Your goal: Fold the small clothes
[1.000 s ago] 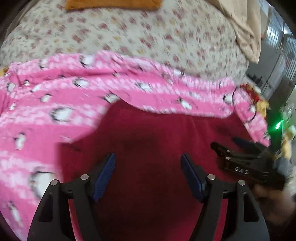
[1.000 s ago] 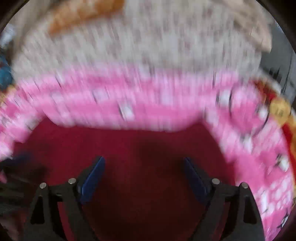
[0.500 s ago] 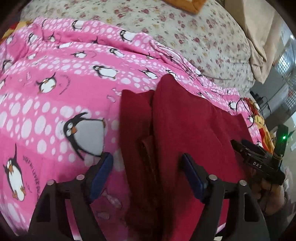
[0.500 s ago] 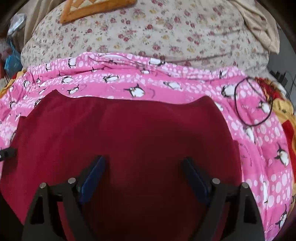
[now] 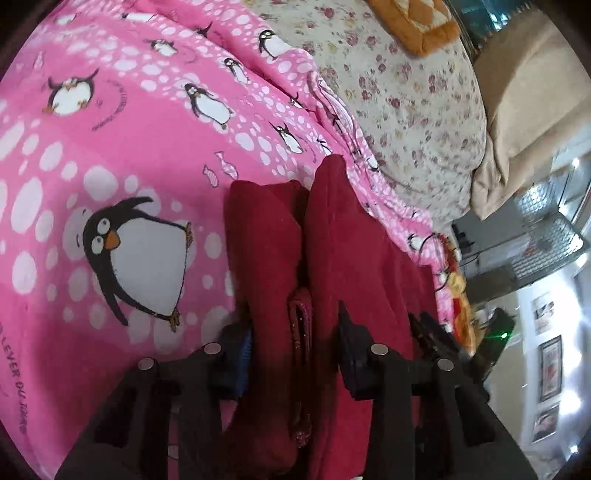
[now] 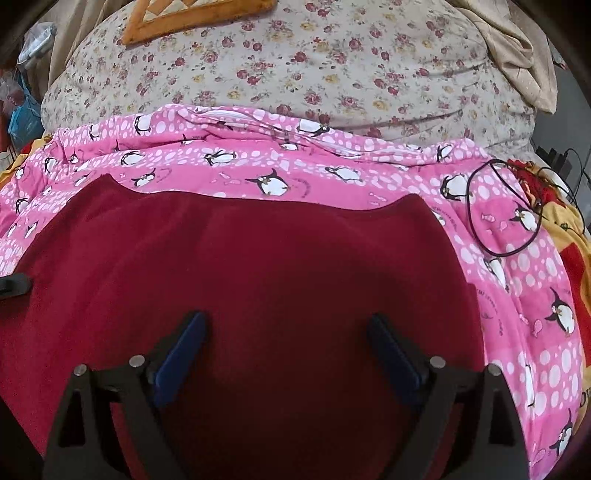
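Dark red garment (image 6: 258,266) spread ahead of wide right gripper (image 6: 288,350); bunched edge pinched between left gripper (image 5: 295,343). Mid-fold, probably; next, carrying that edge across.

A home bedroom is indicated: a bed is covered by a pink penguin-print blanket (image 6: 258,166) and a floral sheet (image 6: 332,66), an orange-edged cushion (image 6: 199,14) lies at its head, and framed pictures (image 5: 550,369) are hung on a wall.

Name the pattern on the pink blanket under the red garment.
Black-and-white penguins, small fish and white dots on the pink blanket; clearest in the left wrist view, beside the red garment.
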Demonstrator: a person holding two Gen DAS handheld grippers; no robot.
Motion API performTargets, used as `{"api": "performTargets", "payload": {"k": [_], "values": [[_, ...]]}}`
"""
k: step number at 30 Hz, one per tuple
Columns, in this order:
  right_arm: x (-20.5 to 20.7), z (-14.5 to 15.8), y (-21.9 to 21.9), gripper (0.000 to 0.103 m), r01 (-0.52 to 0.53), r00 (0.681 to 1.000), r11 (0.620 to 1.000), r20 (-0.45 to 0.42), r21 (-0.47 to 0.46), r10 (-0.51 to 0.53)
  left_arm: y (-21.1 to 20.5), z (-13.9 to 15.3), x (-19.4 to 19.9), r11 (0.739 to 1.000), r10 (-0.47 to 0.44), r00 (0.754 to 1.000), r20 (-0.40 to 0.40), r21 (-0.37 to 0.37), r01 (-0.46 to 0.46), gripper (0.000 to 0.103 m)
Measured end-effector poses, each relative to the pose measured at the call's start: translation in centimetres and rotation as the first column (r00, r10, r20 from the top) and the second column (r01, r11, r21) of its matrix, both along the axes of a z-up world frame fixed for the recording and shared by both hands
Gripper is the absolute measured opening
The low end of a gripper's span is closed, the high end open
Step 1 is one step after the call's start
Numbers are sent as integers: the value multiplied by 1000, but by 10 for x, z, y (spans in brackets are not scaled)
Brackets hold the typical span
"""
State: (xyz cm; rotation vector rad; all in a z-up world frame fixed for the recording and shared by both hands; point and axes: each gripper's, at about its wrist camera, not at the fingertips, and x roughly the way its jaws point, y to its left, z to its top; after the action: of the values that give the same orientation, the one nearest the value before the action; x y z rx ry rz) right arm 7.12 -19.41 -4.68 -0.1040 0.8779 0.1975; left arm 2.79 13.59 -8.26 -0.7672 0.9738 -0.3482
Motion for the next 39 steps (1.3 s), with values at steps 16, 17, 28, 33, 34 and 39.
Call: {"api": "performTargets", "payload": {"k": [16, 17, 28, 33, 34, 39], "values": [[-48, 45, -142, 90, 243, 964, 956, 64, 166, -256, -47, 33, 4, 896, -157, 988, 17, 423, 135, 24], [-49, 46, -155, 88, 258, 960, 941, 53, 219, -275, -50, 28, 6, 881, -170, 985, -9, 446, 157, 26], [-50, 34, -193, 88, 279, 952, 886, 12, 371, -305, -54, 46, 9, 890, -190, 982, -25, 418, 182, 13], [-54, 28, -217, 88, 332, 934, 827, -33, 453, -357, -67, 82, 2, 978, -148, 988, 36, 156, 141, 12], [-54, 24, -225, 88, 351, 927, 798, -63, 490, -369, -72, 87, 1, 986, -139, 989, 41, 101, 134, 12], [-48, 1, -241, 88, 406, 911, 710, -194, 575, -364, -134, 108, 14, 982, -159, 986, 53, -98, 164, 12]]}}
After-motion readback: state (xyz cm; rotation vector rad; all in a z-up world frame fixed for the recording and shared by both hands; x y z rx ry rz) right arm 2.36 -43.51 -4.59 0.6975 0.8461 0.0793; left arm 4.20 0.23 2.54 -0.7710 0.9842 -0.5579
